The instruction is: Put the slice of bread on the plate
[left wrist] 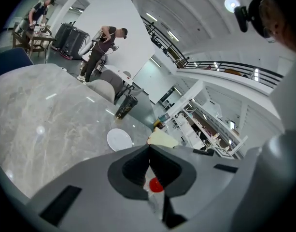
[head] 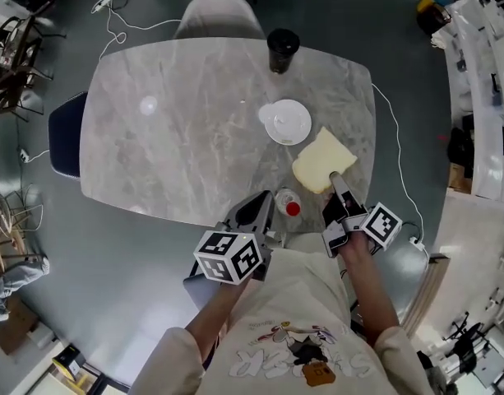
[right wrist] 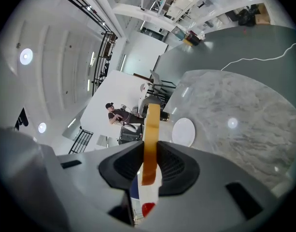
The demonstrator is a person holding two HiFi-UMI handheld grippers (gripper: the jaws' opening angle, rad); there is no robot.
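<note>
- We are pinching the soft, light bread slice by its near edge in the right tool, gently, since it tears.
- We are holding the left tool clenched, empty.

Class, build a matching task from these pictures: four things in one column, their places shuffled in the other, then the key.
1 pale slice of bread
2 round white plate
3 tall dark cup
4 small red-capped bottle

a far edge of the grey marble table
b near edge, by the left tongs
c clamped in the right tongs
d between cup and bread

Pairs: 1-c; 2-d; 3-a; 4-b
</note>
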